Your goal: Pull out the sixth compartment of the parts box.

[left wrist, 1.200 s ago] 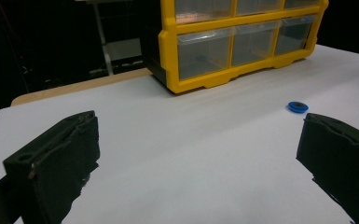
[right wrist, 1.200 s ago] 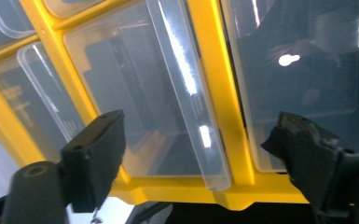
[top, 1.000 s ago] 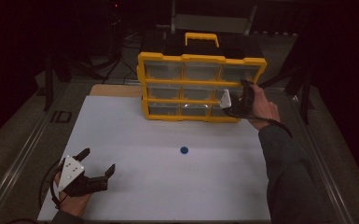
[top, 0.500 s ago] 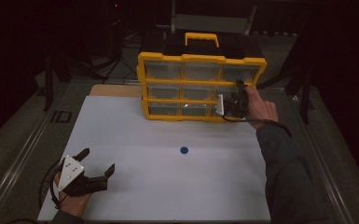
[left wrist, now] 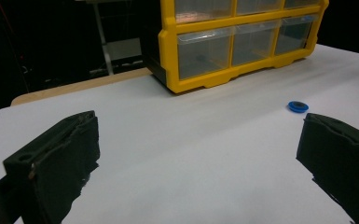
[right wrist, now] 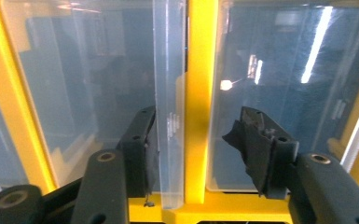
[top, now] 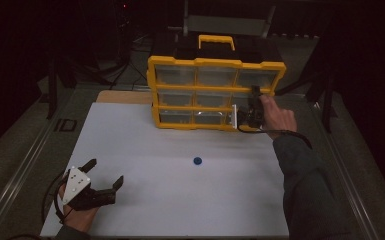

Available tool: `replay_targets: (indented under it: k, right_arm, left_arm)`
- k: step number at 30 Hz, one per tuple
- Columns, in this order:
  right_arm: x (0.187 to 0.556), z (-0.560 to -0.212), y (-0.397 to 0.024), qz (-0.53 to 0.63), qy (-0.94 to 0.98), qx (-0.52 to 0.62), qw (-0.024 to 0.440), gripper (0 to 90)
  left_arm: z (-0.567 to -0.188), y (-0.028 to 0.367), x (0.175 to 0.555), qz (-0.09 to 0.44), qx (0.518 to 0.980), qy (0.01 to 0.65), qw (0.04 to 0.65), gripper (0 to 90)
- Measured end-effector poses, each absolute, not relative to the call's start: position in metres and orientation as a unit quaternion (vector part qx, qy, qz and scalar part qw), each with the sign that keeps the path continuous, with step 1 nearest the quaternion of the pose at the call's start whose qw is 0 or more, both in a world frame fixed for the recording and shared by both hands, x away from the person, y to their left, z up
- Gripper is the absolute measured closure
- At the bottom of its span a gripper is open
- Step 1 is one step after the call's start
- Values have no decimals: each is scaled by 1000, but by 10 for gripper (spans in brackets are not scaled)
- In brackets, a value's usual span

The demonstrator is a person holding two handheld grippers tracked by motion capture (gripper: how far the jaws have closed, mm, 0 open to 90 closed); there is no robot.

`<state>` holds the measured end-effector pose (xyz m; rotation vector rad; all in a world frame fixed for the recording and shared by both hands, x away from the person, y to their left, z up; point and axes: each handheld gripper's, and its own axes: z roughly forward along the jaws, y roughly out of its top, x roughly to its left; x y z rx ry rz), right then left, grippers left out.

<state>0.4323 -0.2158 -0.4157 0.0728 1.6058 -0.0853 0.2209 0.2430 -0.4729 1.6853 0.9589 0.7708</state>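
Right hand-held gripper has just been closing, jaws apart astride the clear drawer handle; drawer unopened; left hand-held gripper gapes idle.

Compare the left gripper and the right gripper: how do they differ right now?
The left gripper rests low on the white table near the person, jaws wide open with nothing between them. The right gripper is up at the yellow drawer organizer, its jaws half closed, having just been closing, about a clear drawer's handle and a yellow divider. Both have black jaws.
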Motion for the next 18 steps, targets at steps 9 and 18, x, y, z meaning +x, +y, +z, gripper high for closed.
replay_targets:
  k: [9,18]
  right_arm:
    - [430,-415,-217,-38,720,33,692,521]
    - [423,-414,-219,-32,721,34,691,526]
  left_arm:
    - [-473,243,221,319,698,396,504,0]
    - [-473,243,221,319,699,396,503,0]
